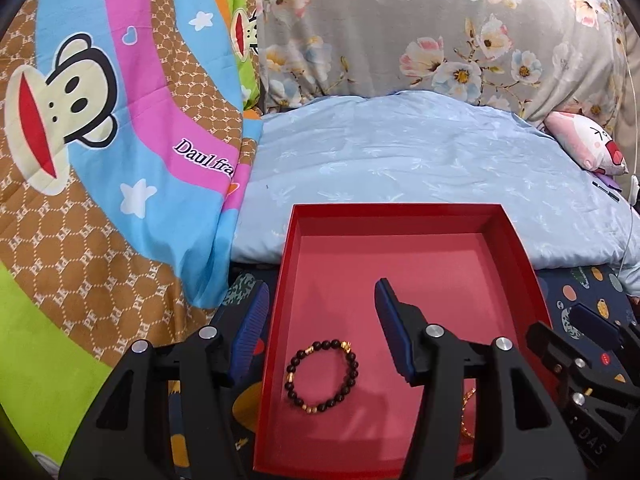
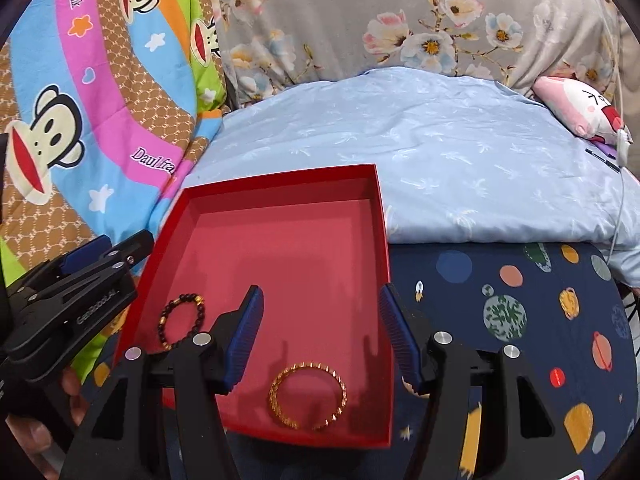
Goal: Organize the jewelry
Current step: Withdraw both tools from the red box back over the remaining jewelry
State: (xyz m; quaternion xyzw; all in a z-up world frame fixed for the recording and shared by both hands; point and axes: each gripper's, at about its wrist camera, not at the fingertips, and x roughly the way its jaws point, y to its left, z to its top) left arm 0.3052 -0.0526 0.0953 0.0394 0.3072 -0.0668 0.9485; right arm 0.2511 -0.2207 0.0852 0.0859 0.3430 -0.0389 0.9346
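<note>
- The left gripper stood open and empty above the beaded bracelet, which lay in the near left part of the red box.
- The right gripper was open too, holding nothing, over the gold bangle near the box's front wall.
- The box sat on a dark planet-print sheet.
- Beyond lay a pale blue quilt.

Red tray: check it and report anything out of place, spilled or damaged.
Nothing stands out. The red tray sits flat and looks intact, with the beaded bracelet and the gold bangle lying apart on its floor. Both grippers are open and hold nothing.
</note>
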